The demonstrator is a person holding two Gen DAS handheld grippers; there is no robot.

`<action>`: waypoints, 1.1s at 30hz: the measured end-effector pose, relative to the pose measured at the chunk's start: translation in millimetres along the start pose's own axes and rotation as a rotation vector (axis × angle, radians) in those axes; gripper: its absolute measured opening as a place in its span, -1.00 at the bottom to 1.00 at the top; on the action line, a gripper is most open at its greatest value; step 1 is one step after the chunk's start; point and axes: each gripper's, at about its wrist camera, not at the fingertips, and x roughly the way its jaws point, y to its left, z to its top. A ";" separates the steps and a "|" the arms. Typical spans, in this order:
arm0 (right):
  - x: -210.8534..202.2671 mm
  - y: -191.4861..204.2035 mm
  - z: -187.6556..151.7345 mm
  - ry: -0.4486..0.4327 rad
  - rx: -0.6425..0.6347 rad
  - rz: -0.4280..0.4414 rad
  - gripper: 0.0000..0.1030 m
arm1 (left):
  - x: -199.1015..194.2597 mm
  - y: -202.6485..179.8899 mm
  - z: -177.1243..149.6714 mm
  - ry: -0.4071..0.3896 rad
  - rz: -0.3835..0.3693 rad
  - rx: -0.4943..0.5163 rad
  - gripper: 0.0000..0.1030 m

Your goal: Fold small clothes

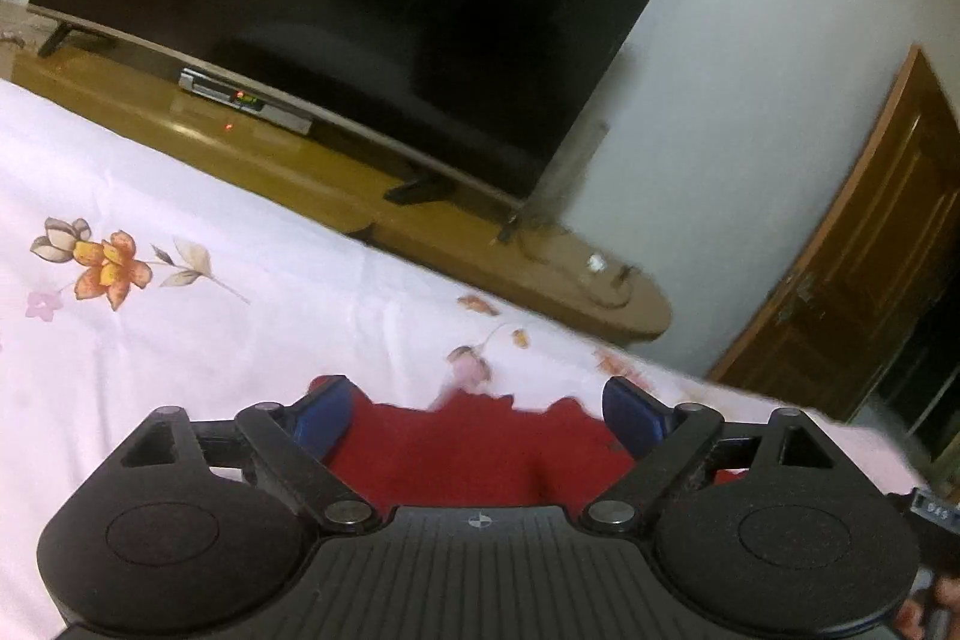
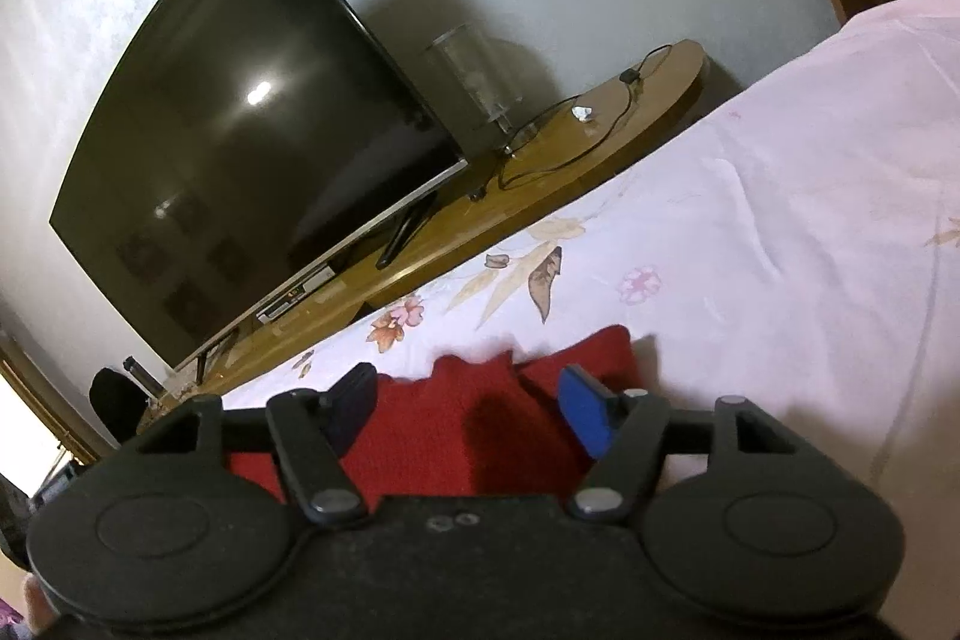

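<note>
Red knit garment: a small piece of clothing (image 1: 480,454) lies flat on the bed, directly under both tools and near the bed's far edge; its far hem looks uneven and rumpled in both views.
Bed sheet: pale pink cotton-like cloth (image 1: 180,352) printed with orange and lilac flowers; it gives a wide, soft place to spread and fold clothes.
Left tool: the left tool (image 1: 477,406) stands released, its 2 blue pads (image 1: 321,418) wide apart on either side of the red cloth, with no pad pressing on it.
Right tool: the right tool (image 2: 474,409) is also released, spread less widely, with the red cloth between and below its pads (image 2: 585,415); nothing is pinched.
Why held so: both tools angle down over the same garment, side by side, which I judge suits taking 2 points of the cloth at once for a fold.
Stage: judging by the spread, uneven cloth, folding looks hardly begun or between folds; I cannot tell which.
Television: a large dark screen (image 1: 360,10) stands on a wooden surface (image 1: 336,172) beyond the bed, switched off, reflecting a ceiling light.
Set-top box: a slim box (image 1: 246,100) under the screen shows small lit digits, too blurred to read.
Writing: a tag at the right edge of the left view carries small characters I cannot read; no brand name is legible on the television or the tools.
Door: a brown wooden door (image 1: 870,250) stands at the right.
</note>
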 end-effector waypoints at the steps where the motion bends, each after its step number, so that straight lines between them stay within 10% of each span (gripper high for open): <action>1: 1.5 1.6 -1.4 0.014 -0.013 -0.015 0.20 | 3.2 -2.2 0.5 0.024 0.019 0.029 0.58; 5: 13.4 13.0 -4.5 0.087 -0.103 -0.099 -0.10 | 25.3 -7.7 -6.0 0.174 0.109 0.132 -0.39; 12: 27.0 44.9 -16.5 0.123 -0.328 -0.204 -0.60 | 29.5 -32.2 -10.9 0.169 0.169 0.338 -0.88; 19: 13.7 65.2 -12.8 0.004 -0.450 -0.211 -0.83 | -4.5 -33.5 4.5 -0.072 0.142 0.279 -0.90; 30: 45.3 31.5 -10.1 0.076 -0.364 -0.310 -0.79 | 38.6 -31.2 0.5 0.134 0.312 0.312 -0.88; 33: 44.8 31.3 -4.5 0.117 -0.344 -0.278 -0.60 | 26.9 -27.3 7.9 0.139 0.246 0.305 -0.49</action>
